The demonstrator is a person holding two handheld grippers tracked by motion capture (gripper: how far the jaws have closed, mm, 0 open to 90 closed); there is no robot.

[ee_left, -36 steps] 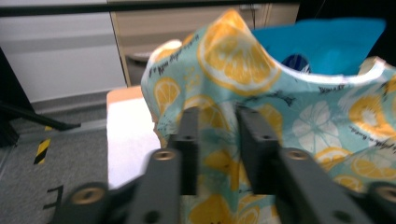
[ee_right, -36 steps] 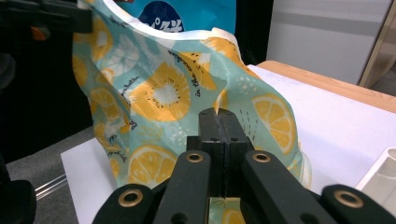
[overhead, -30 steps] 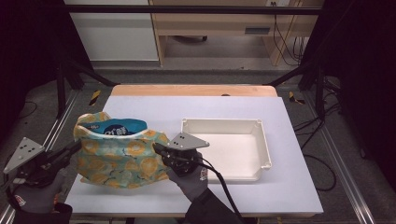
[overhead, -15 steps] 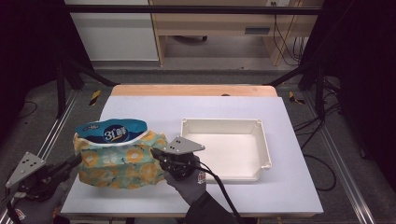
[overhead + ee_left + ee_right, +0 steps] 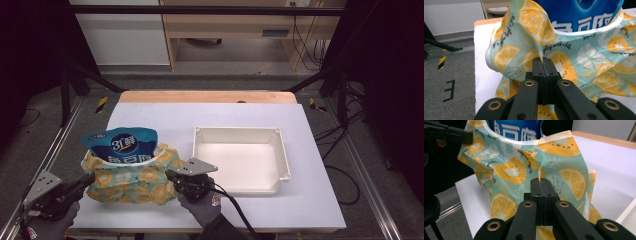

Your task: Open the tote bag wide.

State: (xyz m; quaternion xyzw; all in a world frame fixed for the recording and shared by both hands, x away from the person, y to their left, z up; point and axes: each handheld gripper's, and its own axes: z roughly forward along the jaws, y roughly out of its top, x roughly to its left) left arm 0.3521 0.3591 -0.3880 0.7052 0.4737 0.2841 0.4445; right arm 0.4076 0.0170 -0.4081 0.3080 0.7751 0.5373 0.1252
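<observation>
Two claws, the left claw (image 5: 543,65) and the right claw (image 5: 541,185), are each clamped tight on opposite ends of the fruit-print cloth bag (image 5: 131,176), which sits on the desk (image 5: 320,200) between them, its blue packet (image 5: 121,145) sticking upward, the white tray (image 5: 240,160) lying right.

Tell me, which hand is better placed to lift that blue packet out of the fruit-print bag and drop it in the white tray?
Probably the right gripper: it pinches the fruit-print bag on the side facing the white tray. The left gripper pinches the far side. Both are shut on cloth, so either must release before taking the blue packet.
</observation>
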